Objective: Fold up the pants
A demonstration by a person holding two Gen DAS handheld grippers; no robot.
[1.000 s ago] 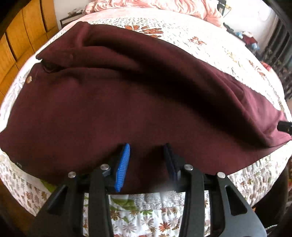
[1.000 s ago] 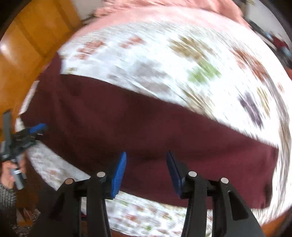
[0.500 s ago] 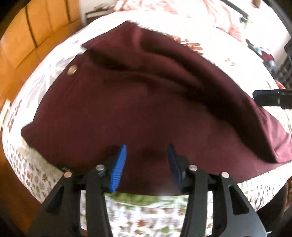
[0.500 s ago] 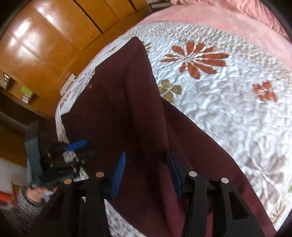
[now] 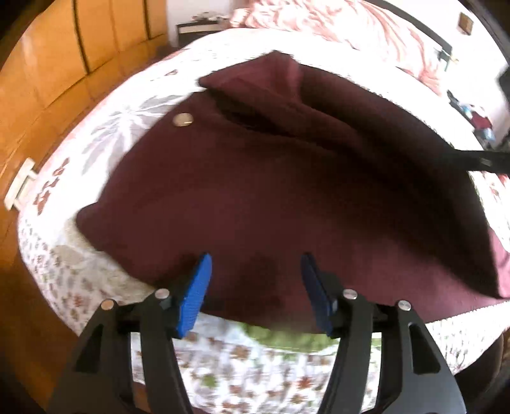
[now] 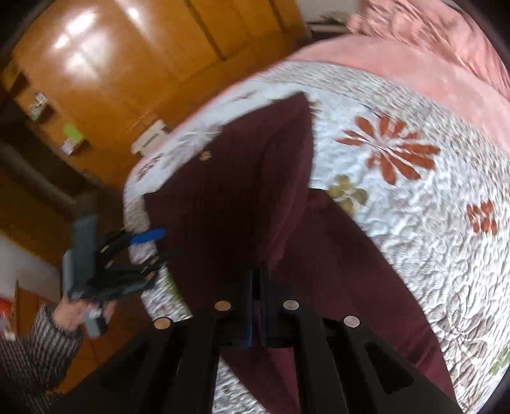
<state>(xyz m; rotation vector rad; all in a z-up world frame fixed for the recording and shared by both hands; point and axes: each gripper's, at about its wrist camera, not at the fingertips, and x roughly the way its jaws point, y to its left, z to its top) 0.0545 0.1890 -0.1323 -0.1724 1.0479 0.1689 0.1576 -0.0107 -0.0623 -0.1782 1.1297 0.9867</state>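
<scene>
Maroon pants (image 5: 287, 191) lie across a floral bedspread, folded lengthwise, with a metal waist button (image 5: 182, 119) at the far left. My left gripper (image 5: 256, 270) is open, its blue pads just over the near edge of the pants. My right gripper (image 6: 255, 286) has its pads pressed together over the pants (image 6: 242, 191), and cloth seems pinched between them. The left gripper also shows in the right wrist view (image 6: 146, 245), by the bed's edge. A black part of the right gripper (image 5: 478, 159) shows at the right of the left wrist view.
The white floral bedspread (image 6: 414, 191) covers the bed, with a pink blanket (image 6: 414, 57) at its head. Orange wooden wardrobe doors (image 5: 63, 63) stand to the left. A dark bedside table (image 5: 197, 28) stands at the back.
My right gripper has closed on the pants; it was open half a second ago. Both grippers have shifted toward the waist end of the pants. My left gripper stays open.
</scene>
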